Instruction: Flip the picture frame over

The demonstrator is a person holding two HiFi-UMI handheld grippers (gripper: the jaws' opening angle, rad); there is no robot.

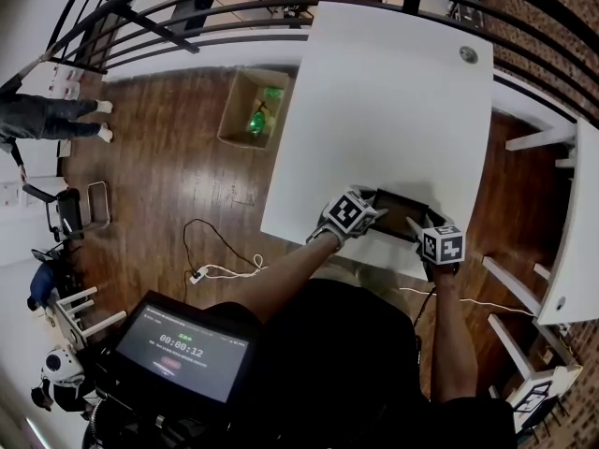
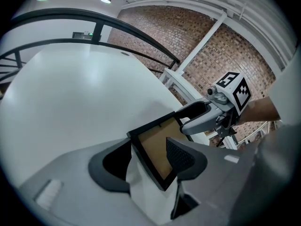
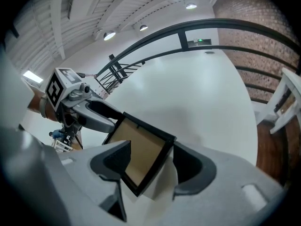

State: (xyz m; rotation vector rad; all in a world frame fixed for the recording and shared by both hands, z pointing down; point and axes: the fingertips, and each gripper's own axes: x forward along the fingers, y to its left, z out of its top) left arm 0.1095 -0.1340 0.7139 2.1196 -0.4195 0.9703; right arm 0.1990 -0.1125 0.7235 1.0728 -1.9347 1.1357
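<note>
The 2 grippers held the frame (image 1: 398, 215) between them at the table's (image 1: 393, 82) near edge, tilted, its brown face showing. The left gripper (image 2: 148, 164) pinched 1 end and the right gripper (image 3: 150, 168) the other, jaws closed on its corners. On the floor, an open box (image 1: 236, 110) held green items (image 1: 257, 120).

A: What colour is the picture frame (image 3: 141, 157)?
B: Black rim, plain tan-brown back. The worktop (image 1: 393, 92) is plain white.
A: And the tools?
B: The left tool (image 2: 150, 163) and right tool (image 3: 153, 166) are pale grey with black pads (image 2: 181, 157). Each cube (image 1: 443, 244) is white with black square markers.
A: The floor (image 1: 168, 185)?
B: Dark brown wood planks. The cardboard box (image 1: 232, 120) on it is tan, with something green inside. The brick wall (image 2: 207, 46) is red-brown.
</note>
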